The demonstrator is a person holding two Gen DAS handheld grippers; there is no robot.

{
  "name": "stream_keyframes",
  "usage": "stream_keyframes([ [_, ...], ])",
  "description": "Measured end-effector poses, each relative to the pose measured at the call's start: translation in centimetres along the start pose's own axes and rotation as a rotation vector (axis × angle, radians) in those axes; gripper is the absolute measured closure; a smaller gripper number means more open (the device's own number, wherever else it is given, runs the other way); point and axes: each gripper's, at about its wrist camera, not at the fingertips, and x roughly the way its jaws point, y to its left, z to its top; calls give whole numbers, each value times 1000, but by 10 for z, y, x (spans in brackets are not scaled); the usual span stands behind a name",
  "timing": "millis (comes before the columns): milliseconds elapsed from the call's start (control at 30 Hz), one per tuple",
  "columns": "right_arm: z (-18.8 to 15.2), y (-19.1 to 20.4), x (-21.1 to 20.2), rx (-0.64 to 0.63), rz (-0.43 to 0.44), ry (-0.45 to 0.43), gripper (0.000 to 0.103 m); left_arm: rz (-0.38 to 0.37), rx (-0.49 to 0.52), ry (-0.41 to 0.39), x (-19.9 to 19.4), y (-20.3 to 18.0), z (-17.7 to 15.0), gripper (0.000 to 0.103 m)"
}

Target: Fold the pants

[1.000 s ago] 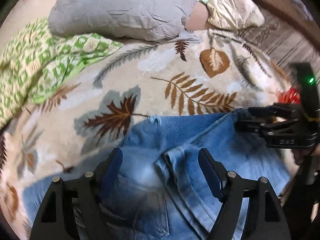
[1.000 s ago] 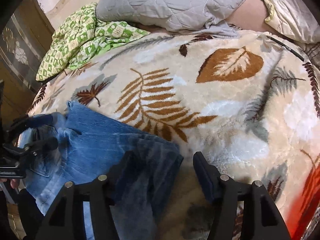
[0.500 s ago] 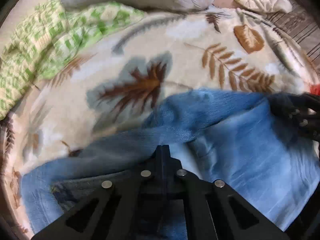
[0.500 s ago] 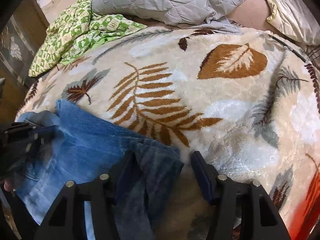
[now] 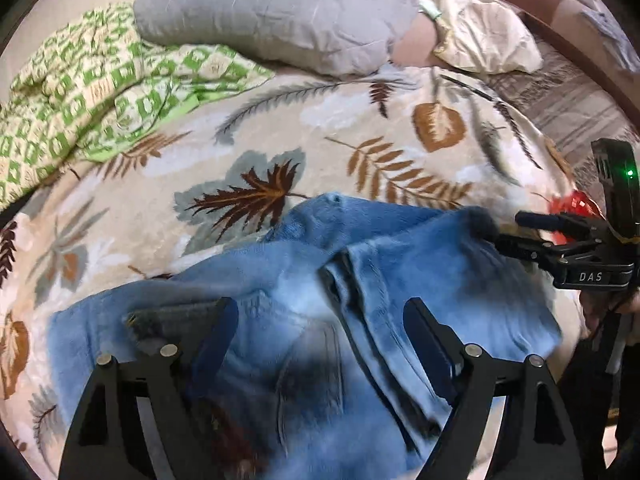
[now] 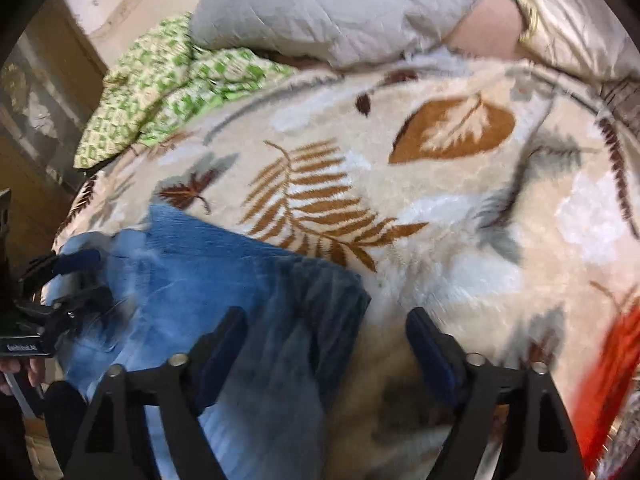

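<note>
Blue jeans [image 5: 304, 320] lie bunched on a cream blanket with a leaf print [image 5: 280, 148]. My left gripper [image 5: 320, 328] is open, its fingers apart just above the waist area of the jeans. My right gripper [image 6: 326, 338] is open over the darker right edge of the jeans [image 6: 224, 280]. The right gripper also shows in the left wrist view [image 5: 504, 228], jaws apart at the jeans' right corner. The left gripper shows in the right wrist view [image 6: 80, 276], open at the jeans' left edge.
A grey pillow [image 5: 272, 12] and a green patterned cloth [image 5: 92, 96] lie at the far side of the bed. A cream pillow [image 5: 480, 36] lies at the far right. A red patch [image 6: 616, 372] shows at the right.
My left gripper was shut on the jeans half a second ago and now stands open. The jeans have settled back onto the blanket. My right gripper stayed open and shifted slightly.
</note>
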Motion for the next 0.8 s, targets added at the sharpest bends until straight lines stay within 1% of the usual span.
stream_keyframes([
  [100,-10,13,-30,-50,-14,-37,15,2,14,7,-26,3,-10,18],
  [200,-15,33,-62,-121,-38,-86,15,43,25,11,-59,16,-22,18],
  [333,-19,71,-99,-206,11,-143,11,126,45,37,-109,39,-42,18],
  [433,-23,105,-109,-267,44,-162,11,204,76,49,-153,56,-57,18],
  [500,-23,132,-111,-308,81,-167,11,260,88,67,-187,70,-67,17],
  [533,-23,144,-112,-324,97,-168,11,274,89,76,-199,77,-72,13],
  [567,-24,158,-111,-345,118,-168,11,280,84,80,-210,86,-77,6],
  [633,-25,184,-109,-383,151,-174,11,285,53,64,-220,101,-87,4],
  [667,-28,192,-108,-396,162,-175,11,281,24,55,-220,111,-93,4],
  [733,-34,210,-103,-422,179,-163,11,262,-32,24,-210,124,-102,4],
  [800,-42,222,-98,-444,186,-143,11,232,-84,7,-192,133,-109,4],
])
